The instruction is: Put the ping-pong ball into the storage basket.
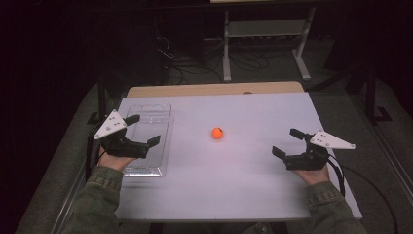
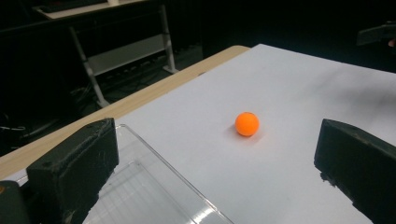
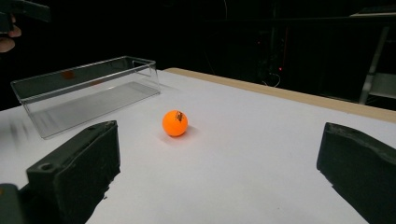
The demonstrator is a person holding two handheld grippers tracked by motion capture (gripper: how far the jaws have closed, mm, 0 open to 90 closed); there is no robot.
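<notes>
The counter (image 1: 243, 185) is lying under a white sheet that is covering nearly all of it, with a strip of bare wood showing along the far edge. Next in size, a clear plastic box (image 1: 163, 141) is sitting at the left side of the white surface, long and shallow, with its open top facing up; in the right gripper view the box (image 3: 88, 91) is looking empty, its walls catching faint reflections. The left gripper (image 1: 145, 130) is hovering over the near half of that box, held in a hand whose olive sleeve (image 1: 97, 195) is coming in from the bottom, and its fingers (image 2: 77, 165) are standing wide apart with nothing between them (one of them is sitting above the box's corner in the left gripper view). The right gripper (image 1: 288, 141) is hanging over the right part of the counter, well apart from the box, and its fingers (image 3: 77, 168) are spread just as widely, also holding nothing. Smallest of all, an orange ball (image 1: 217, 133) is resting on the white surface near the middle, between the two grippers and touching neither; it is lying to the right of the box, outside it, and a small dark mark is showing on the ball (image 3: 175, 123) in the right gripper view
</notes>
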